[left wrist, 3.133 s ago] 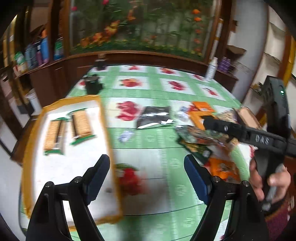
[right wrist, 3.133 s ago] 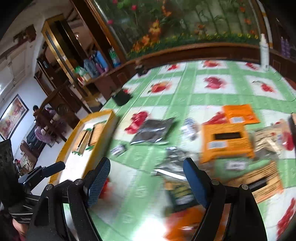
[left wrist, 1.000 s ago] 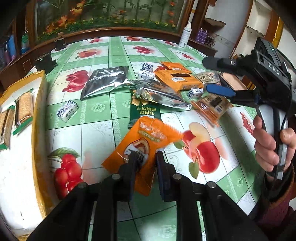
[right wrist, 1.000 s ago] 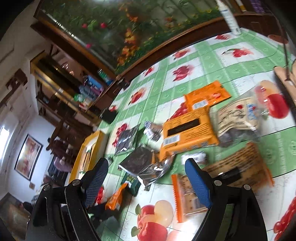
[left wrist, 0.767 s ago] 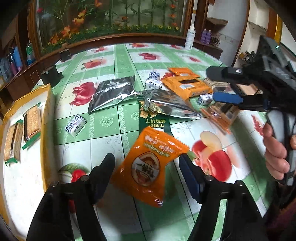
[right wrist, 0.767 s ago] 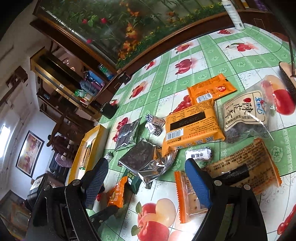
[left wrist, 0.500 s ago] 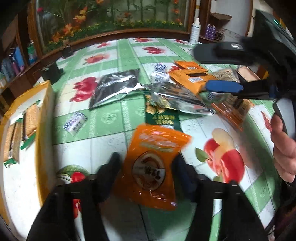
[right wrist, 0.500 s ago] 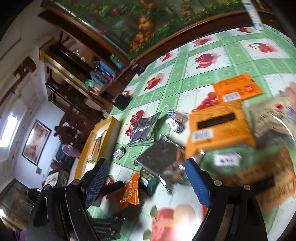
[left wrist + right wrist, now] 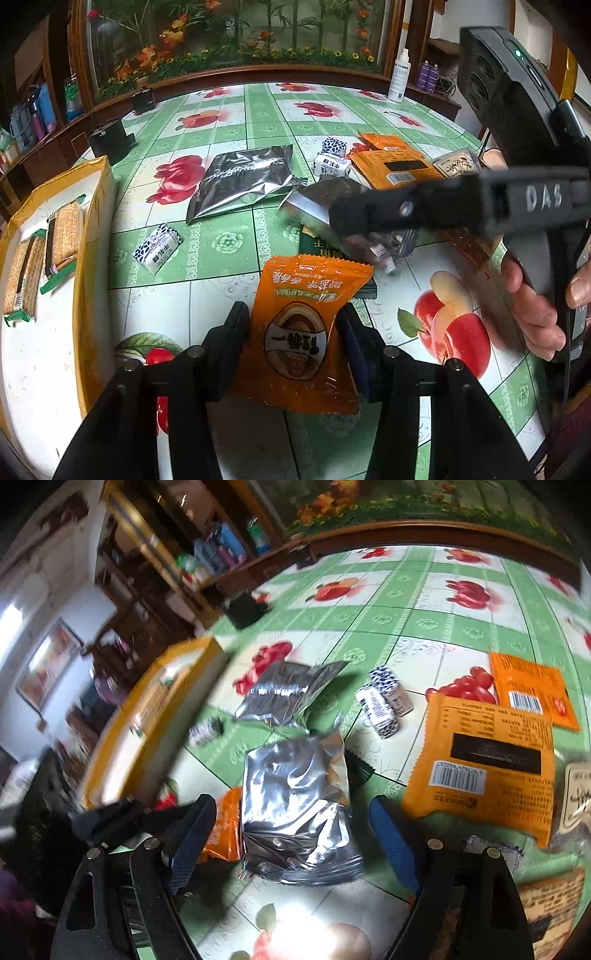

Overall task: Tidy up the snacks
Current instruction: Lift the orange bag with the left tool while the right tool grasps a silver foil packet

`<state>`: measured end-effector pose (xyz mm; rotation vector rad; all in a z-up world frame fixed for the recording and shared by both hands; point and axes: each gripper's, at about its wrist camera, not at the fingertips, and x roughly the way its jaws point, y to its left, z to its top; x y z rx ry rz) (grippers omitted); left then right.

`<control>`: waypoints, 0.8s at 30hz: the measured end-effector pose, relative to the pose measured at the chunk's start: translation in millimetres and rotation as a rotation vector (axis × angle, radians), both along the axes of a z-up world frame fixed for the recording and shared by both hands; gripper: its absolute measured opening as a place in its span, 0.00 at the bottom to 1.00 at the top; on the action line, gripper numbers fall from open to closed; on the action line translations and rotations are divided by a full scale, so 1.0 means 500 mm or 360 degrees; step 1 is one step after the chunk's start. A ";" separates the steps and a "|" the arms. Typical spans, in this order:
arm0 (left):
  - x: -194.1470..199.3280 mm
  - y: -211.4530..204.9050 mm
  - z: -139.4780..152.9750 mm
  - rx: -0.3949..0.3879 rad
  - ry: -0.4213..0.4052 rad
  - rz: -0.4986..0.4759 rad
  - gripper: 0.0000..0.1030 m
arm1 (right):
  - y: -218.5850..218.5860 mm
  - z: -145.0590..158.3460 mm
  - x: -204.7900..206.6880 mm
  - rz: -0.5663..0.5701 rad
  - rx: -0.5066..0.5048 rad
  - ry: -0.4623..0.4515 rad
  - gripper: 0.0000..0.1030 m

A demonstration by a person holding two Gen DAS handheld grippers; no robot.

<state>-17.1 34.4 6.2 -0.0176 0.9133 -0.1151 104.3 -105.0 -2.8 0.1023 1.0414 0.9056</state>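
Observation:
An orange snack packet [image 9: 295, 332] stands between the fingers of my left gripper [image 9: 293, 325]. The pads press on its two side edges, and its lower end spreads over the finger bases. The same packet [image 9: 221, 827] shows in the right wrist view. My right gripper [image 9: 291, 834] is open and hangs over a crumpled silver foil bag [image 9: 295, 805], which lies between its fingers untouched. At the left, a yellow-rimmed white tray [image 9: 88, 258] holds two biscuit packs [image 9: 62, 232].
Loose snacks lie on the fruit-print tablecloth: a flat silver bag [image 9: 240, 181], small blue-and-white sweets [image 9: 159, 247], a large orange pack [image 9: 487, 764], a smaller orange pack [image 9: 528, 690] and a green pack [image 9: 325, 254]. A hand [image 9: 532, 310] holds the right tool.
My left gripper let go of the orange packet's corner, opened wide, then closed across its width. My right gripper swung left from the orange packs to above the silver foil bag.

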 end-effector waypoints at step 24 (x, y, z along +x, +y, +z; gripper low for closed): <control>0.002 0.011 0.003 -0.0093 -0.0032 0.0056 0.44 | 0.001 0.041 -0.024 -0.0169 -0.0191 -0.0296 0.63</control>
